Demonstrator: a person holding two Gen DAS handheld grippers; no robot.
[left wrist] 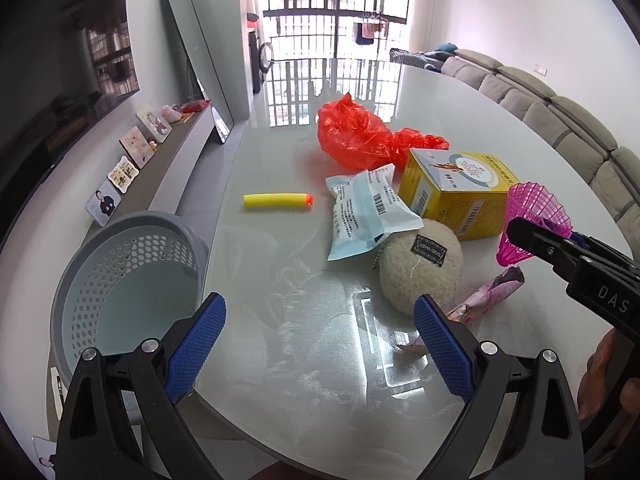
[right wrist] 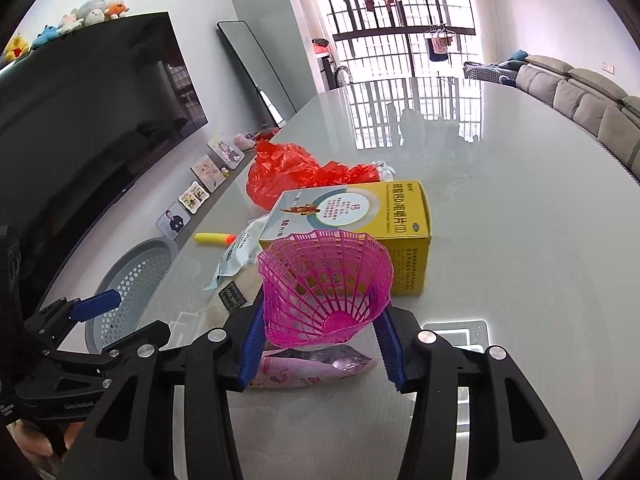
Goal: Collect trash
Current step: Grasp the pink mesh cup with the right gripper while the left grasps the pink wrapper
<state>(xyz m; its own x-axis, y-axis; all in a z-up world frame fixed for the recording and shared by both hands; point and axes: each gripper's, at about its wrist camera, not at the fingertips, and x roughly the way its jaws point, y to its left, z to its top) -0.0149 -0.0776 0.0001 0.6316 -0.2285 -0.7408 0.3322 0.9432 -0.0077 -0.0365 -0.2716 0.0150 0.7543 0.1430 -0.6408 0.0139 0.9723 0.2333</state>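
Pink shuttlecock (right wrist: pixel 326 288) clamped between right tongs (right wrist: pixel 320 344) | left tongs (left wrist: pixel 320 344) apart, empty

Pink wrapper (right wrist: pixel 316 366) partly hidden behind shuttlecock (right wrist: pixel 326 286).

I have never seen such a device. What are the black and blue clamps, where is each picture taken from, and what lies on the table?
No robot is here. A person holds one hand tool in each hand, each with two blue-padded fingers and a camera that looks along them.

The left camera shows the left gripper open and empty over the table. The right camera shows the right gripper closed on a pink shuttlecock.

On the table lie a red bag, a yellow box, a white packet, a foam dart, a plush ball and a pink wrapper. A grey basket stands beside the table.
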